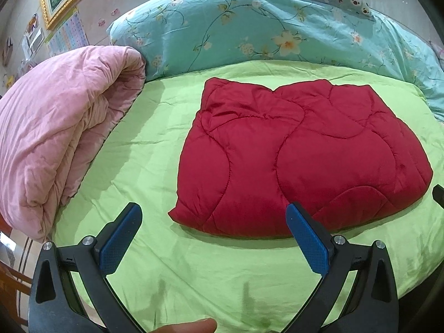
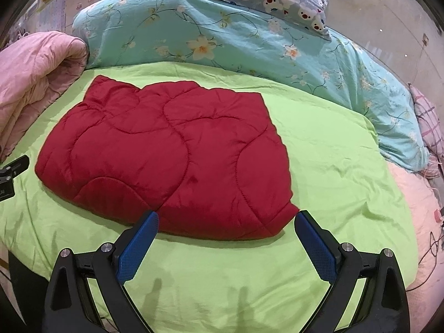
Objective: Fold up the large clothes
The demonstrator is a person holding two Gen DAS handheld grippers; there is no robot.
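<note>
Your 2 grippers, left gripper (image 1: 213,216) and right gripper (image 2: 226,223), both stand spread wide and empty above the green sheet (image 1: 144,166). The red quilted garment (image 1: 299,161) lies folded flat mid-bed, near a pink blanket (image 1: 55,127).
</note>
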